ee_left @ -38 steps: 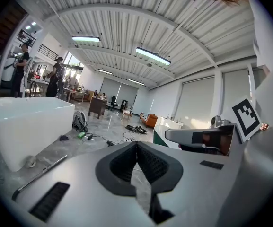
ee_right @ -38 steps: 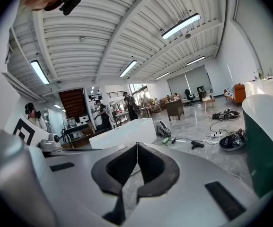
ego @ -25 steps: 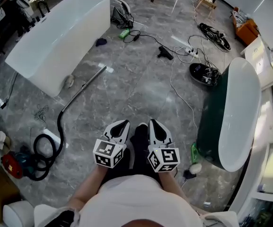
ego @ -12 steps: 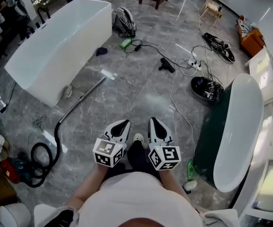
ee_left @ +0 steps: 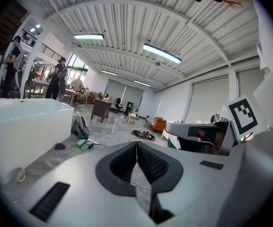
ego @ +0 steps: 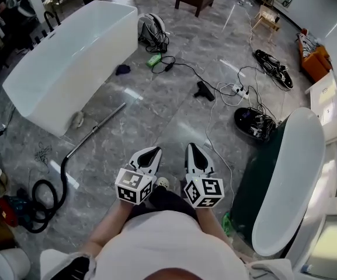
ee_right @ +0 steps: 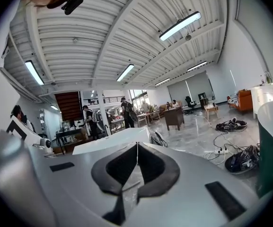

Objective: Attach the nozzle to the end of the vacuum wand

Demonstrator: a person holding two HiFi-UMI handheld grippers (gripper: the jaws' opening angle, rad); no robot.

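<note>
The silver vacuum wand (ego: 95, 127) lies on the grey marble floor beside the white bathtub, and its black hose (ego: 51, 185) curls away to the lower left. A small black nozzle (ego: 203, 90) lies apart from it on the floor, further ahead and to the right, near the cables. My left gripper (ego: 150, 151) and right gripper (ego: 191, 148) are held side by side in front of my body, well short of both objects. Both are shut with nothing between the jaws, as the left gripper (ee_left: 136, 144) and right gripper (ee_right: 137, 145) show in their own views.
A white bathtub (ego: 69, 57) stands at the left and a dark green one (ego: 285, 174) at the right. Cables and a power strip (ego: 237, 89) cross the floor ahead. A backpack (ego: 150, 27), a green item (ego: 154, 60) and a red vacuum body (ego: 3, 210) lie around.
I have walked forward: the wand, the nozzle and both tubs have slid down the head view towards me. Both grippers stay shut and side by side.
</note>
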